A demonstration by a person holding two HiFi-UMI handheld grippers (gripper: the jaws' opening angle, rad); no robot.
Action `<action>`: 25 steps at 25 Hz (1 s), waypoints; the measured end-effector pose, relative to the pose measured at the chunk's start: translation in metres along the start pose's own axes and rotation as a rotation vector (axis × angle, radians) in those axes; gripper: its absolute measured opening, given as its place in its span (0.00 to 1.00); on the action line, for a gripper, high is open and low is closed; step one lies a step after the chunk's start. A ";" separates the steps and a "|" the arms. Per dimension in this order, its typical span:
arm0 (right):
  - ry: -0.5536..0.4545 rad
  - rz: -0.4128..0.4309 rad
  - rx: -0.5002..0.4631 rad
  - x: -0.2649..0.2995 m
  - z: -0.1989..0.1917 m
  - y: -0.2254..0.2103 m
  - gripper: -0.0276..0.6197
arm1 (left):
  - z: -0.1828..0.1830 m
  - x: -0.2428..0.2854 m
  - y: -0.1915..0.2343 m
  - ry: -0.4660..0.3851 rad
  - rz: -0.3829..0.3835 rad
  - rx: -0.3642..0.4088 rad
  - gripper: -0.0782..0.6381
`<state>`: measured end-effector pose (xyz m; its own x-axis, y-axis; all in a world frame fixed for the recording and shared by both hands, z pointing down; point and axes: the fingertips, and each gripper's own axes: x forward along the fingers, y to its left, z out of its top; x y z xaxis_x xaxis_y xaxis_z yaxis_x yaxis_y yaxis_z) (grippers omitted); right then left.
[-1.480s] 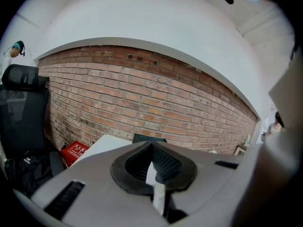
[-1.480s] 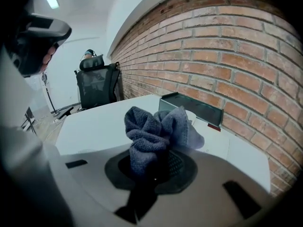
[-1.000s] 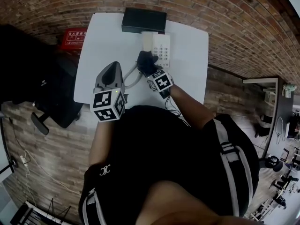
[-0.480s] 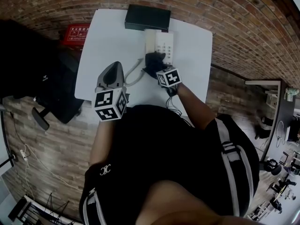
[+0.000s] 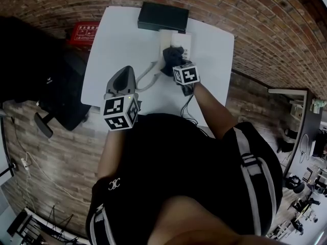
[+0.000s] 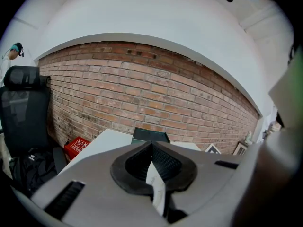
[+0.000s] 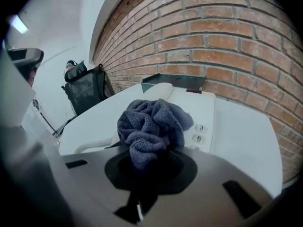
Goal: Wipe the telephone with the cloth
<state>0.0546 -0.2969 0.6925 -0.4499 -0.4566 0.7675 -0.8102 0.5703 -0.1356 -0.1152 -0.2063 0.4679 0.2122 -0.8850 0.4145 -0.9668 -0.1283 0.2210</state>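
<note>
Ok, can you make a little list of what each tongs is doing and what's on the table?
Left tongs: shut, holding nothing
Right tongs: shut on the dark cloth
Cloth: bunched up, over the white telephone
Telephone: on the white table
Behind telephone: black box by the brick wall

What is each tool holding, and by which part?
Right tool pinches the cloth by a bunched fold; left tool holds nothing, jaws together.

Red brick wall (image 6: 156,93), white table (image 5: 117,45), black office chair (image 6: 21,112), red box (image 5: 84,32), plank-patterned floor (image 5: 56,157)
</note>
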 end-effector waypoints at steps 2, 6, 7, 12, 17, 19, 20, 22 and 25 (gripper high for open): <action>-0.019 -0.037 -0.007 0.003 0.013 -0.009 0.09 | 0.000 -0.001 -0.001 0.000 0.003 0.001 0.10; -0.046 -0.118 0.030 0.014 0.045 -0.031 0.09 | -0.001 0.000 0.000 0.006 0.013 0.004 0.10; -0.051 -0.138 0.032 0.017 0.053 -0.037 0.09 | -0.002 -0.001 0.000 0.008 0.017 0.005 0.10; -0.060 -0.204 0.009 0.029 0.082 -0.057 0.09 | -0.004 -0.002 0.001 0.011 0.031 0.009 0.10; -0.046 -0.241 -0.058 0.039 0.101 -0.067 0.09 | -0.003 -0.002 0.003 0.013 0.036 0.010 0.10; -0.028 -0.242 -0.074 0.041 0.105 -0.069 0.09 | -0.003 -0.001 0.001 0.012 0.031 0.014 0.10; -0.021 -0.239 -0.081 0.041 0.105 -0.069 0.09 | -0.003 -0.001 0.000 0.012 0.028 0.016 0.10; -0.016 -0.233 -0.093 0.039 0.103 -0.068 0.09 | -0.004 0.000 -0.001 0.013 0.025 0.019 0.10; 0.000 -0.246 -0.123 0.033 0.093 -0.075 0.09 | -0.004 0.001 -0.003 0.009 0.018 0.014 0.10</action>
<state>0.0660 -0.4183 0.6699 -0.2455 -0.5914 0.7681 -0.8431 0.5213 0.1319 -0.1118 -0.2050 0.4712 0.1956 -0.8830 0.4266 -0.9724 -0.1183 0.2010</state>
